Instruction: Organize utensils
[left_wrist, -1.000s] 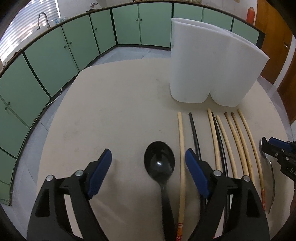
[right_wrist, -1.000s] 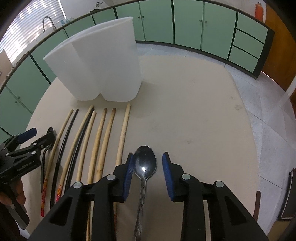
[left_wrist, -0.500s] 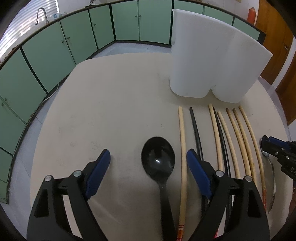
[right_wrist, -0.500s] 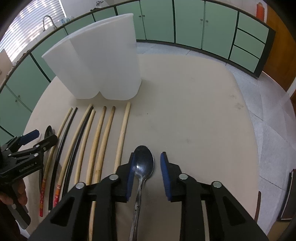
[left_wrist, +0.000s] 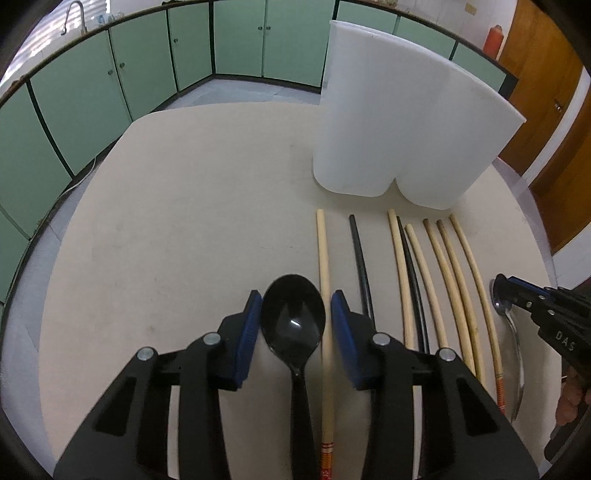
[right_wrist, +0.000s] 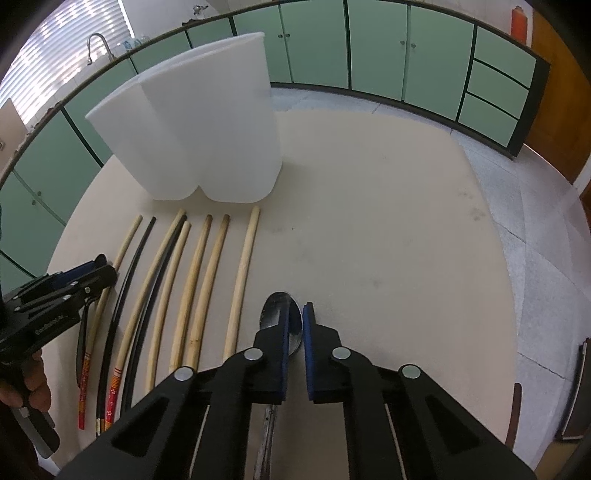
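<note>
- My left gripper (left_wrist: 294, 325) sits at the bottom centre of its view with the black spoon (left_wrist: 293, 325) between its blue pads; its jaws are closing, and I can't yet see the pads pressing the bowl.
- That spoon's long axis runs straight down the frame, bowl up, handle passing back under the tongs, so it lies in line with the fingers.
- One pale chopstick (left_wrist: 324, 295) lies just right of the spoon, also inside the closing gap. I judge it could get pinched along with the spoon.
- My right gripper (right_wrist: 294, 332) is clenched on the metal spoon (right_wrist: 275, 314) at the lower centre of its view; the bowl pokes out above the pads and the handle trails down under the tongs.
- The white holder (left_wrist: 399, 122) stands at the upper right of the left view and the upper left of the right view, beyond the row of chopsticks (right_wrist: 199, 288).
- Both spoons lie well short of the holder; each hand already has its own.
</note>
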